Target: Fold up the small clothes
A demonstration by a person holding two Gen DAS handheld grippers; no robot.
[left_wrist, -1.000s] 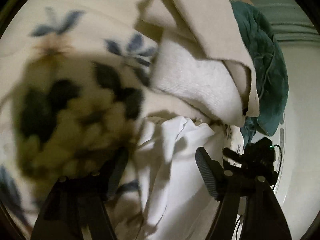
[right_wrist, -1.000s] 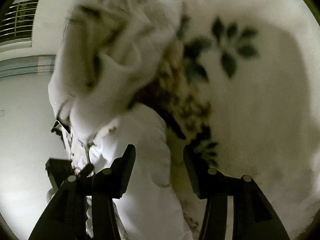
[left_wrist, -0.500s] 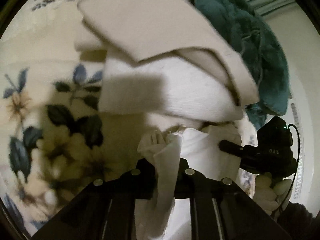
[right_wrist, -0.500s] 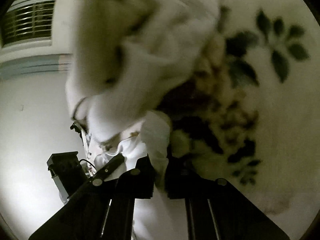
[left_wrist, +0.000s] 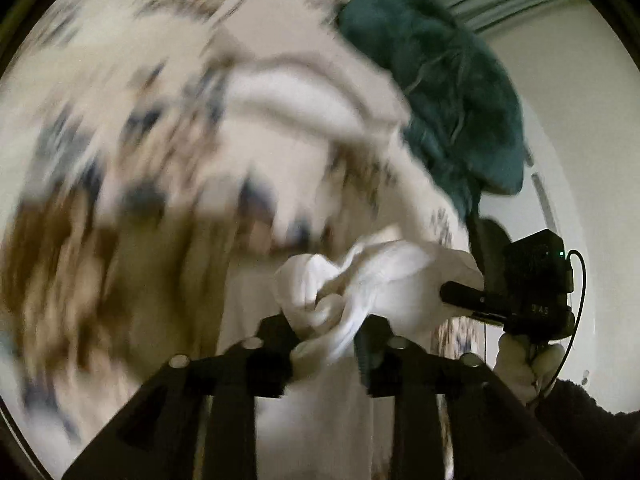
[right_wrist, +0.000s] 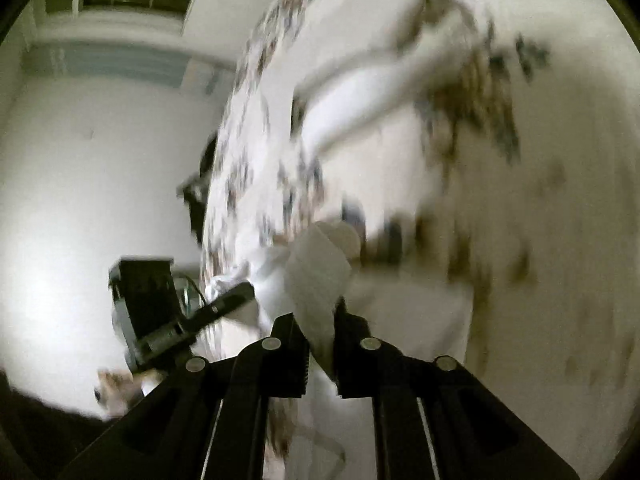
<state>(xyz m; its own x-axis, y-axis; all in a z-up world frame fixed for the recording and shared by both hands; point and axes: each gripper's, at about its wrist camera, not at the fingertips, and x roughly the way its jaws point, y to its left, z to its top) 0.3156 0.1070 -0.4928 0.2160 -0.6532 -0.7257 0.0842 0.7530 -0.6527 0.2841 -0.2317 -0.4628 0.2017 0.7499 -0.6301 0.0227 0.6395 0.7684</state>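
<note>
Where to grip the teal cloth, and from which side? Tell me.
Take the teal cloth by its hanging lower corner, coming from below on the wall side. That tip dangles free off the bedding's edge; the rest is bunched. Both grippers are shut on the white garment.

Floral bedding (left_wrist: 120, 200) smeared by motion blur, print unreadable. Folded stack (left_wrist: 288, 96) edges blurred. Teal cloth (left_wrist: 440, 80) cut off at top.
</note>
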